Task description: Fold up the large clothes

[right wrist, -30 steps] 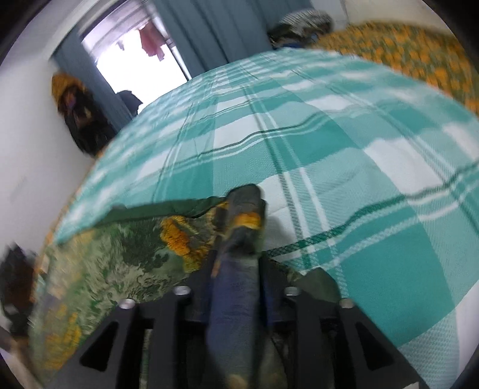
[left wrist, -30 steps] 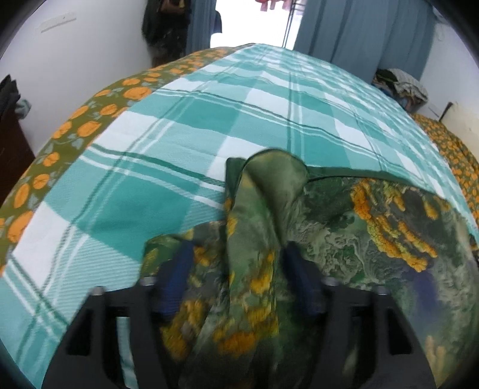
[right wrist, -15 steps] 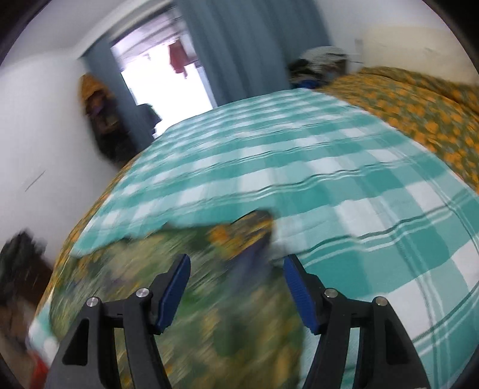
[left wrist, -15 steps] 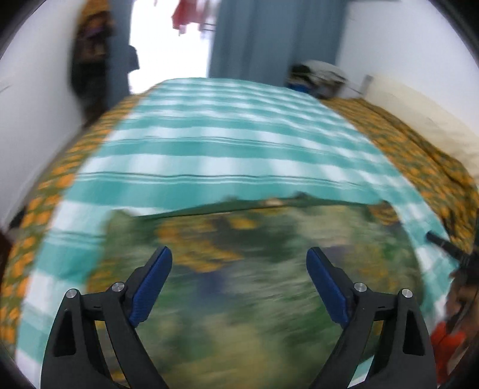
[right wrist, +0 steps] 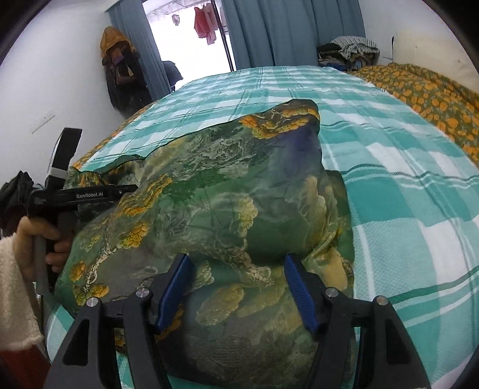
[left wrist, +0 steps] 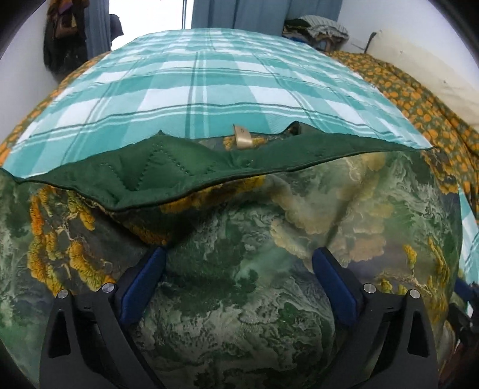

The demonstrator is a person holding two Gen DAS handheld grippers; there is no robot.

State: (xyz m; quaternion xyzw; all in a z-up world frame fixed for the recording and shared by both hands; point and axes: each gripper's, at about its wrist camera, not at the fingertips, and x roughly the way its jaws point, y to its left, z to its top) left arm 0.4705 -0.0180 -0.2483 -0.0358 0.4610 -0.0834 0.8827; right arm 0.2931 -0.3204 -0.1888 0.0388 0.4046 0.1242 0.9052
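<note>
A teal-and-white plaid bedspread (right wrist: 389, 167) covers the bed, an orange-flowered quilt (right wrist: 425, 89) at its two o'clock edge, blue curtains (right wrist: 287, 30) at twelve (red laundry (right wrist: 205, 28) hangs outside), piled clothes (right wrist: 347, 51) at one.

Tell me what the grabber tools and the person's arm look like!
Each tool has black triangular arms with silver bolts and blue ribbed pads on the jaws. Seen from the right wrist view, the left gripper has a black body with white "GenRobot.AI" lettering and a grey handle. The left hand wears a fluffy cream sleeve.
</note>
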